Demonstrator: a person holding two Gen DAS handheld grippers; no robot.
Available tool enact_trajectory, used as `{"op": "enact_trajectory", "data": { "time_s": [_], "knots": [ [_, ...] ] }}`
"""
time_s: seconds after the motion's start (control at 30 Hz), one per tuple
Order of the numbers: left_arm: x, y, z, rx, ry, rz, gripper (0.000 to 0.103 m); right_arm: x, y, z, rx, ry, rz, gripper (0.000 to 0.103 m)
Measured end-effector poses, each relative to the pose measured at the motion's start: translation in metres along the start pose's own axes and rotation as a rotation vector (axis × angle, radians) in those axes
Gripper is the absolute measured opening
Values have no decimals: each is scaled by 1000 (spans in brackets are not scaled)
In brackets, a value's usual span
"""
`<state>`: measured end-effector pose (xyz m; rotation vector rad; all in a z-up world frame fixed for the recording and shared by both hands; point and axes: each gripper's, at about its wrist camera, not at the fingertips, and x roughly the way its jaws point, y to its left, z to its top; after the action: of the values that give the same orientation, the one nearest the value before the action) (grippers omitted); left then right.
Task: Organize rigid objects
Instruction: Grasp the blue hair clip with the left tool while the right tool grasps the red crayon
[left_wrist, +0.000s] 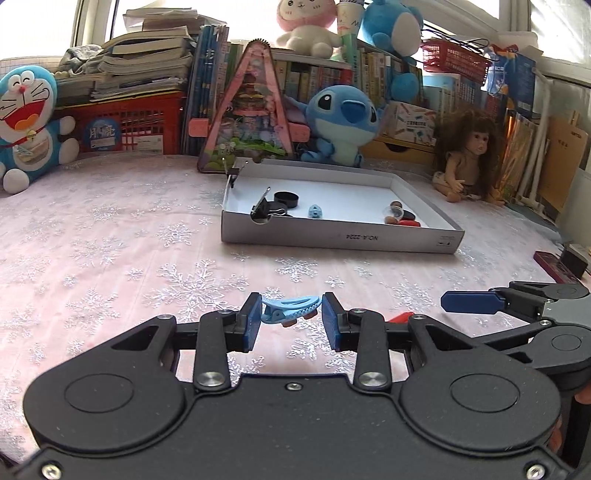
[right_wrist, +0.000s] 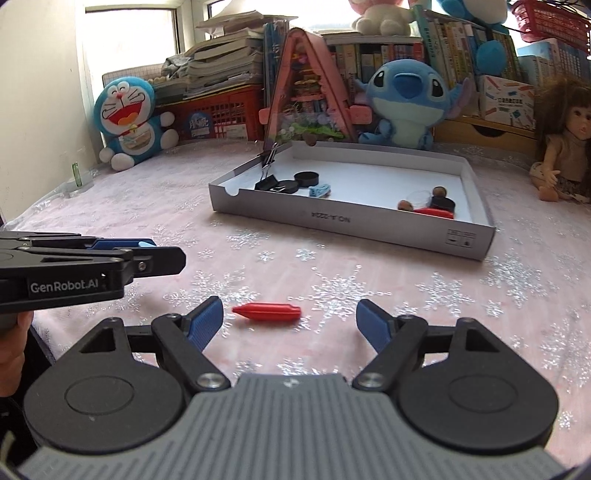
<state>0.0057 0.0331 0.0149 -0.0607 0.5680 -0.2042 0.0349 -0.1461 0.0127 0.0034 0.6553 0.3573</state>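
Blue clip (left_wrist: 290, 311) clamped between left jaws.

Red piece (left_wrist: 402, 316) behind left claw (left_wrist: 288, 319)

Counts on the pink cloth (right_wrist: 258, 229) and in the white tray (right_wrist: 476, 206)

Two blue clips: one (left_wrist: 290, 312) near the cloth's front edge, one (right_wrist: 319, 190) in the tray. Two red caps: one (right_wrist: 266, 312) on the cloth, one (right_wrist: 434, 212) at the tray's right corner. Two binder clips (right_wrist: 267, 182) along the tray's left wall, two black round lids (right_wrist: 308, 178), two brown beads (right_wrist: 439, 191).
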Motion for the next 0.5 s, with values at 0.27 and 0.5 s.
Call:
{"op": "enact_trajectory", "data": {
  "time_s": [0.27,0.5],
  "knots": [
    [4,5,-1,-16,-6,19,33,19,22,4,-32,42,-76,85],
    [6,6,-4,-26,-1,25,33,19,32,-1,-34,25,-141,76]
  ]
}}
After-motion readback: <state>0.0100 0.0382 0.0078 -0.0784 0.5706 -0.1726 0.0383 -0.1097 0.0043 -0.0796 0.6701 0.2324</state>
